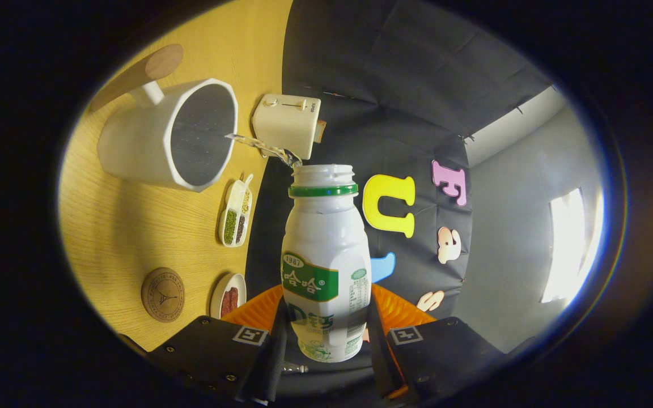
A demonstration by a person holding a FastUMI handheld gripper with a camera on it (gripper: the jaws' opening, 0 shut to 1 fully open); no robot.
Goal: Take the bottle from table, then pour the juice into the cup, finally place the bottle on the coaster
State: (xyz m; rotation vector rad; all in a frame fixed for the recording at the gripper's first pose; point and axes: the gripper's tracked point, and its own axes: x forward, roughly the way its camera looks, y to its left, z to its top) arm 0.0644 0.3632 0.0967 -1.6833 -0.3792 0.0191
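Hand-held gripper [326,340] clamped on bottle [325,260], both fingers pressing its lower body, ctr-bottom of frame. Bottle tipped sideways, cap off, clear stream [261,146] running from its mouth into white cup [168,136] at upper left; cup has a wooden handle, inside looks dark. Coaster [162,294] on desk [134,232] at lower left, bare. Small dish [228,296] w/ red bits beside it; divided tray [236,218] w/ green and dark beans mid-left. White toaster [287,124] above bottle mouth.
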